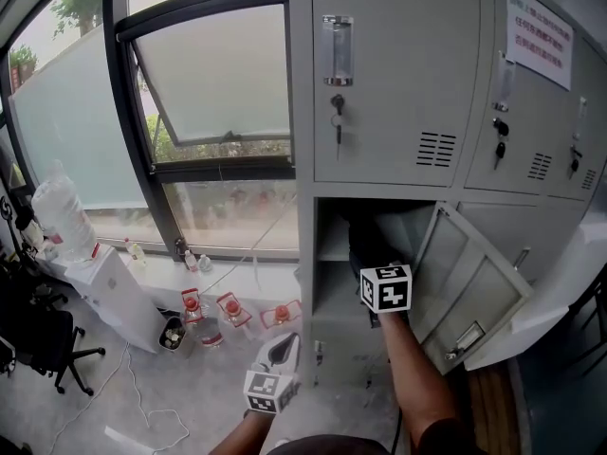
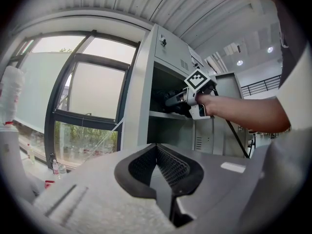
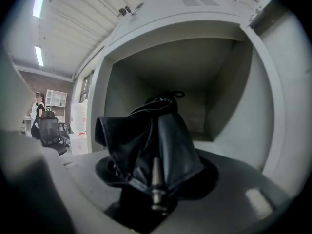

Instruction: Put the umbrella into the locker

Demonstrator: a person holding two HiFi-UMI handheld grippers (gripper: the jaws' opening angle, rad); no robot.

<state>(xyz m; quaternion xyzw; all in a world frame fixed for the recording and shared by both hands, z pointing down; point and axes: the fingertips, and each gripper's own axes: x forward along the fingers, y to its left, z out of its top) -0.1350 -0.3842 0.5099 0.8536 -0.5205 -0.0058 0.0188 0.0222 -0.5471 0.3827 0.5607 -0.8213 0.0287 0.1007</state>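
Grey steel fills most of the head view, with a glazed window (image 1: 218, 74) at 10 o'clock and a cluster of red-capped bottles (image 1: 232, 308) on the floor at 7 o'clock.

At 6 o'clock the left gripper (image 1: 283, 351) hangs low in front of the person, well apart from the cabinet. Its own view shows the two ribbed pads (image 2: 170, 165) pressed together with nothing between them, so it plays no part at this point.

To its right, at about 5 o'clock, the locker (image 1: 305, 282) has one lower compartment open. The right gripper (image 3: 156, 196) is held at the mouth of that compartment, its jaws clamped around the bundled end of the black umbrella (image 3: 151, 145). The folded canopy juts forward from the jaws into the opening, with the metal stem showing near the pads. From the left gripper view the umbrella looks to be above the inner shelf (image 1: 334, 252), though whether it touches that shelf cannot be told.

At 4 o'clock the locker door (image 1: 474, 292) stands swung wide.

Judged from this, the task is well along. The door is open, the umbrella is picked up and its front part is inside. What remains is to push it deeper, rest it down, let go and draw the gripper out.
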